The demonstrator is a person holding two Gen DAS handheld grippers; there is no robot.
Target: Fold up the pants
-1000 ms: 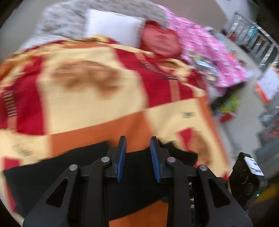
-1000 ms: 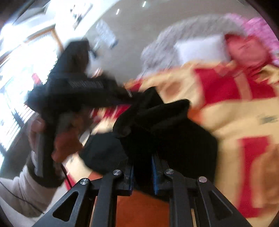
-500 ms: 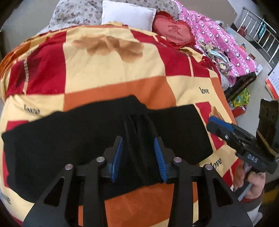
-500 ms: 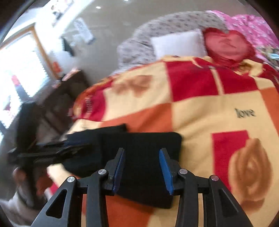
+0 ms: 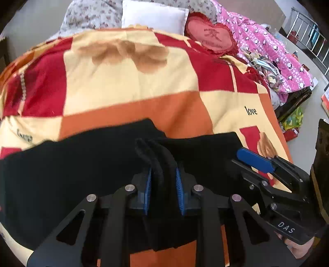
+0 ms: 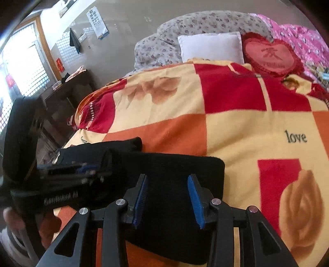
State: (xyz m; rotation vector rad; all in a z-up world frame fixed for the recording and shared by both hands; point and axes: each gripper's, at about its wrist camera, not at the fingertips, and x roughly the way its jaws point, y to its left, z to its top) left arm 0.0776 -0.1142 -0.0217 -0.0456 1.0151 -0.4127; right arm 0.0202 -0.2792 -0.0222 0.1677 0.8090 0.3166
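Observation:
Black pants (image 5: 72, 164) lie stretched across the near edge of a bed with a red, orange and cream blanket (image 5: 133, 82). My left gripper (image 5: 163, 180) is shut on a raised fold of the pants near their middle. My right gripper (image 6: 167, 197) is open and empty just above the right end of the pants (image 6: 174, 170). It also shows in the left wrist view (image 5: 267, 168) at the right. The left gripper shows at the left in the right wrist view (image 6: 82, 170).
A white pillow (image 5: 154, 16), a red heart cushion (image 5: 211, 35) and a pink quilt (image 5: 273, 45) lie at the head of the bed. A dark wooden cabinet (image 6: 67, 96) stands left of the bed. A metal rack (image 5: 304, 45) stands at the far right.
The right gripper let go of the pants and opened; the pants now lie flat on the blanket. The left gripper closed on a fold of the pants.

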